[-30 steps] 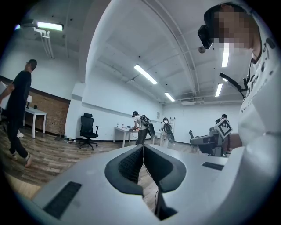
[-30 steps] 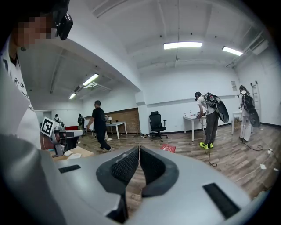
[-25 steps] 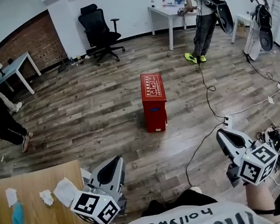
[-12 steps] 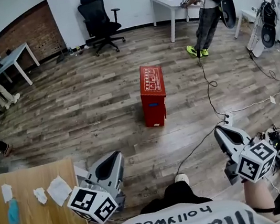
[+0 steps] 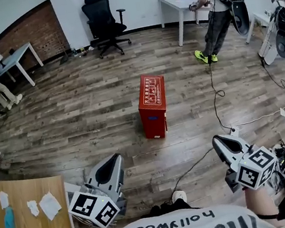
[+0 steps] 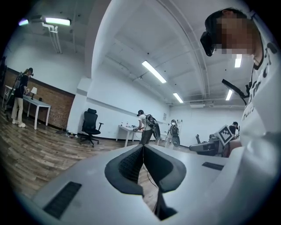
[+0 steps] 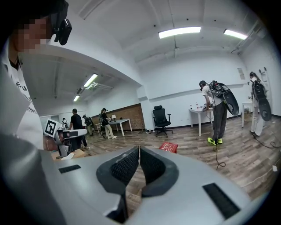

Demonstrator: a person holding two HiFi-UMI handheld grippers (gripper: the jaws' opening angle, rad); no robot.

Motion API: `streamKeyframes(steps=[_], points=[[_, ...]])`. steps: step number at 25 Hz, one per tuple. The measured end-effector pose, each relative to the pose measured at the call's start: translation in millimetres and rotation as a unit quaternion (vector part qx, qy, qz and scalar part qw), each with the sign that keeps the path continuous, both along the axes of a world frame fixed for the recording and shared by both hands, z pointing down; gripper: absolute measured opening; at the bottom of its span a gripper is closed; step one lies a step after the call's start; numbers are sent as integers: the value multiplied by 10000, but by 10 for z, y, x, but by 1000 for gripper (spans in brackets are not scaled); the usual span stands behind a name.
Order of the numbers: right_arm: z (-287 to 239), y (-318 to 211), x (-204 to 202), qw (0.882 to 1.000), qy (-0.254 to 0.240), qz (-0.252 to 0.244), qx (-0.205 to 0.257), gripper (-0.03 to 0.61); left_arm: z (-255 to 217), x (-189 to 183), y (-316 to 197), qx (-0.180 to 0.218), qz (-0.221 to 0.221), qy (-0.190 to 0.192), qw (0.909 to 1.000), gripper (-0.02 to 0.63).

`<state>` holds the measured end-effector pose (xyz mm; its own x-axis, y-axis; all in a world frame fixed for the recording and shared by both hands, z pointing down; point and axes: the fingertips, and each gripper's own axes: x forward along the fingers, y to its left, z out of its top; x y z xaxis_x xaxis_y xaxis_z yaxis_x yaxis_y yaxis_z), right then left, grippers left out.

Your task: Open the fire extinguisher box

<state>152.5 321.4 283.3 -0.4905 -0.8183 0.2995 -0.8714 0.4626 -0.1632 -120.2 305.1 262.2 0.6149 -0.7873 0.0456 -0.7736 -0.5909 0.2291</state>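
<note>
- Fire extinguisher box point(image 5: 153, 105): red, upright on the floor, lid apparently shut. It sits slightly larger in the head view than a second ago, so the approach is under way and opening has not begun. The latch is too small to read.
- Left gripper point(image 5: 112, 163): well short of the box, jaws together, empty.
- Right gripper point(image 5: 218, 142): likewise well short of the box, jaws together, empty.
- Cable point(image 5: 214, 90): on the floor, right of the box.

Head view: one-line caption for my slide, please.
Left claw and right claw, both shut and empty, point toward the closed red fire extinguisher box standing on the wood floor.
</note>
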Motion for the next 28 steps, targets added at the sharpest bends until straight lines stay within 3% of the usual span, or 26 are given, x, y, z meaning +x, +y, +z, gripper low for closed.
streamKeyframes(steps=[13, 28], points=[[180, -733, 525, 9992, 44, -381, -133, 12, 31, 553, -580, -70, -301, -74, 9995, 8], [311, -1054, 856, 9992, 19, -350, -199, 12, 103, 896, -939, -63, -261, -71, 9996, 8]])
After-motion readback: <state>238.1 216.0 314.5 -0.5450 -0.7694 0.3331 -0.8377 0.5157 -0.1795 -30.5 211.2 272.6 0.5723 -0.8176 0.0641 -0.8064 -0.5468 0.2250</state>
